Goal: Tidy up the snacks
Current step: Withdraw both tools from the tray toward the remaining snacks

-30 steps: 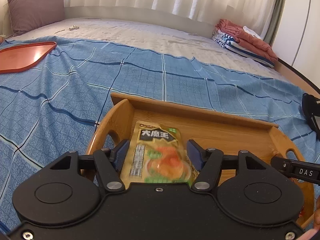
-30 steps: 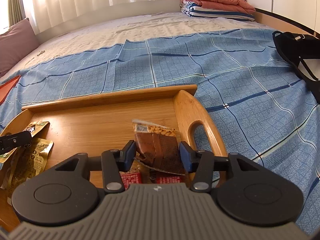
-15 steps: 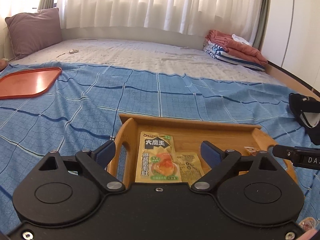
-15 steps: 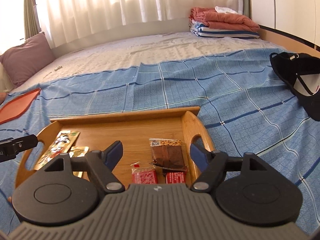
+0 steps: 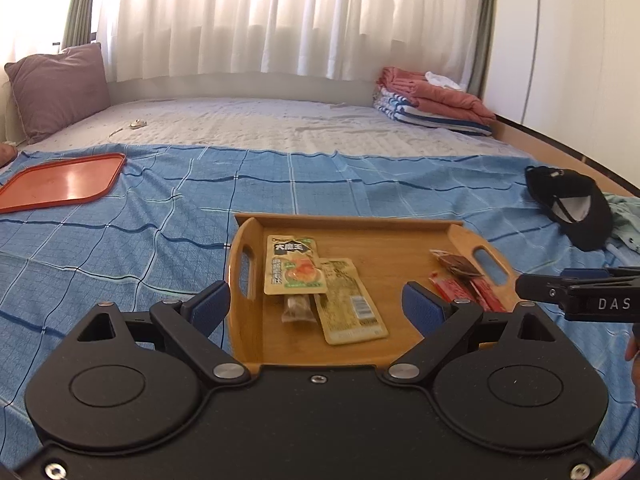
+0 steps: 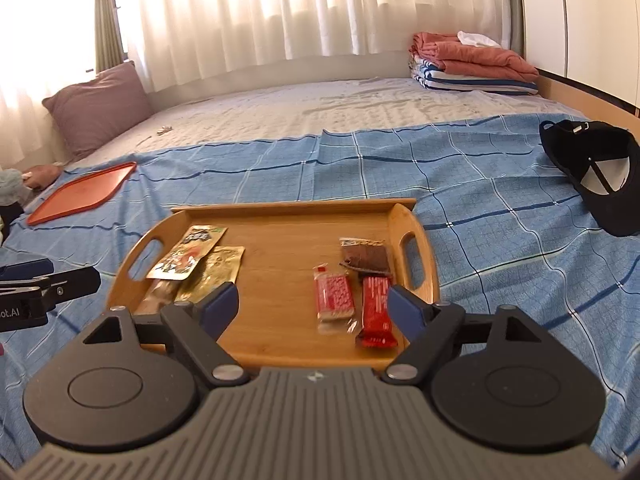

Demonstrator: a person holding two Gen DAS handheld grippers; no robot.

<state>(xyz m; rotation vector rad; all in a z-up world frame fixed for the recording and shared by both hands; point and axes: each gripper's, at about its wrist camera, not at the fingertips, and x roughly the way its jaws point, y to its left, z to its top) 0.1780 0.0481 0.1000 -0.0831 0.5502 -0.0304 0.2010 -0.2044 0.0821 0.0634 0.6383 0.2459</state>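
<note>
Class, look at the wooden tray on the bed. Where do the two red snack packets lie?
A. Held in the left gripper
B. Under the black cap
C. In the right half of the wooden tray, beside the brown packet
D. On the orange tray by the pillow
C: the two red snack packets lie flat in the right half of the wooden tray, just in front of the brown packet, and both grippers are open and empty.
</note>
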